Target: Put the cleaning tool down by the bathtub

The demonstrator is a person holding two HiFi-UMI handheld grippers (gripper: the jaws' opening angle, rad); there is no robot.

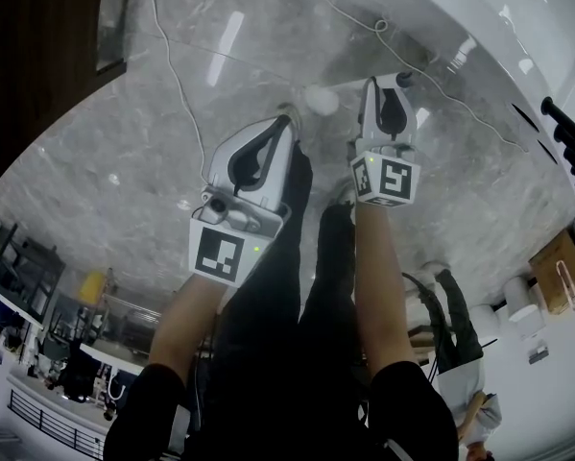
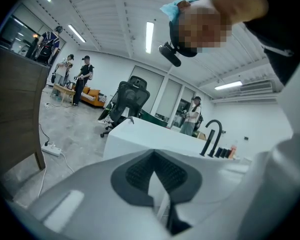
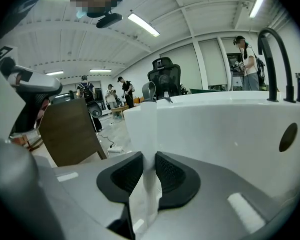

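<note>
**Left gripper** (image 2: 153,154): the jaws are pinching almost shut on a thin white strip, seemingly the white rod-shaped cleaning tool (image 3: 148,129). **Right gripper** (image 3: 148,156): the jaws are clamping that rod, which is rising past their tips, just beside the white bathtub (image 3: 225,129).

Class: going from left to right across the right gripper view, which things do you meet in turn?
Wooden panel → white cleaning tool handle → standing person → black faucet.
</note>
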